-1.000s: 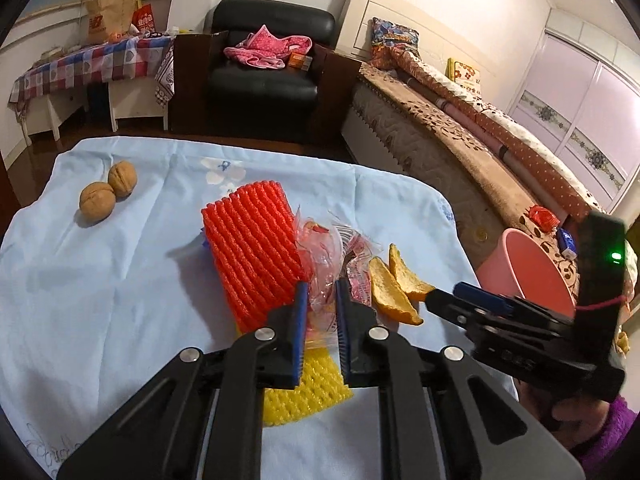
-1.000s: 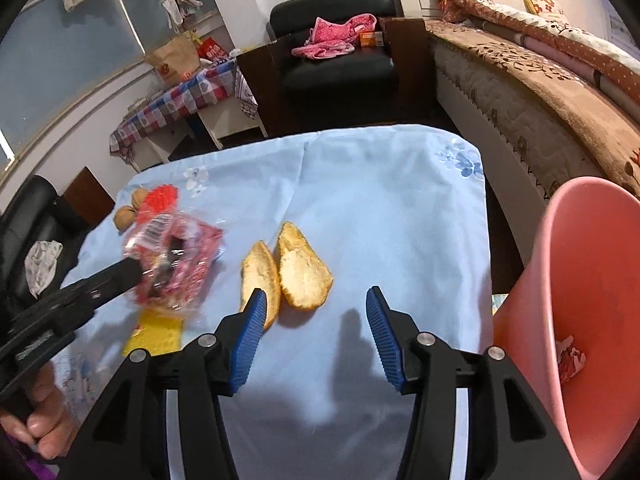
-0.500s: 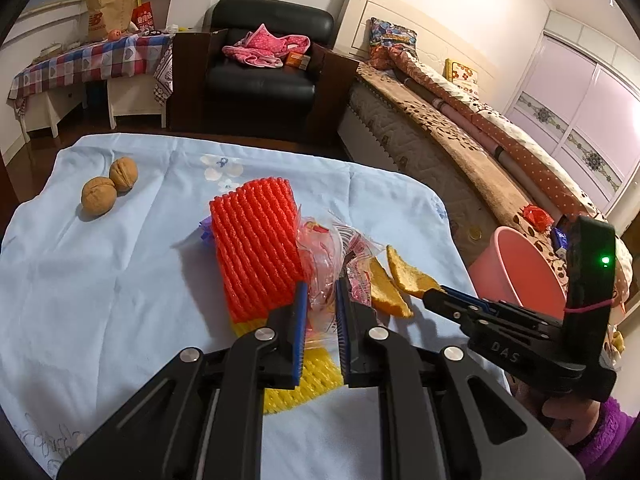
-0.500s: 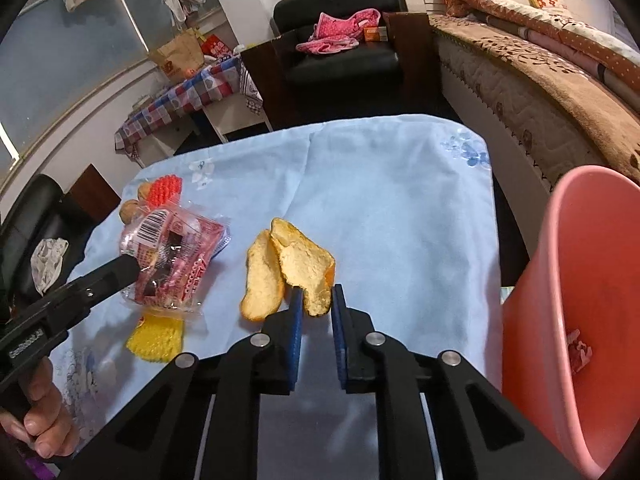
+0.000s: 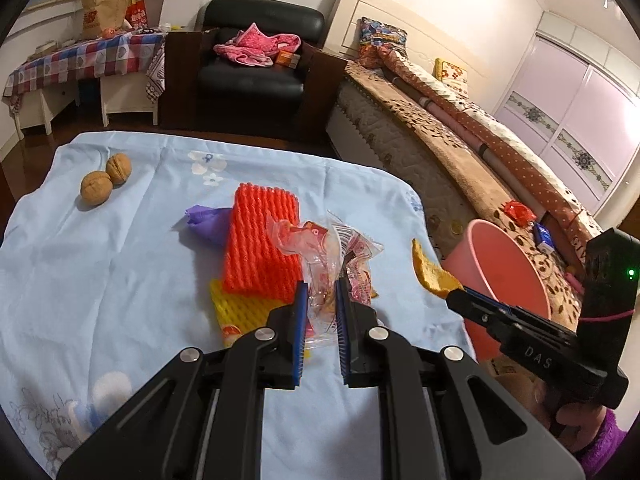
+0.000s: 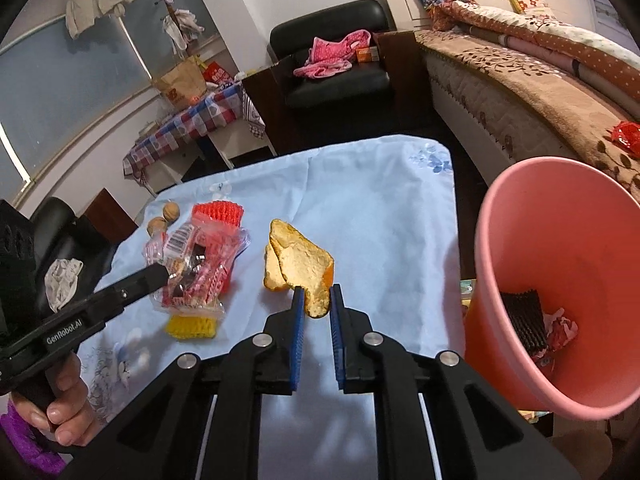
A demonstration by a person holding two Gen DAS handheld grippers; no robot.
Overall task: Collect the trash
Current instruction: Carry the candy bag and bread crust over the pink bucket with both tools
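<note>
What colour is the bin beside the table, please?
The bin is pink; the right wrist view shows it best.

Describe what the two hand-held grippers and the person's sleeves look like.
Both hand-held grippers are matte black with blue ribbed pads and silver pivot bolts. The left hand-held gripper reads GenRobot.AI on its side; the right hand-held gripper reads DAS, with a green light. The sleeve is fuzzy purple.

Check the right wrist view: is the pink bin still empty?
No. The pink bin already holds a black ribbed piece and a crumpled wrapper at its bottom.
</note>
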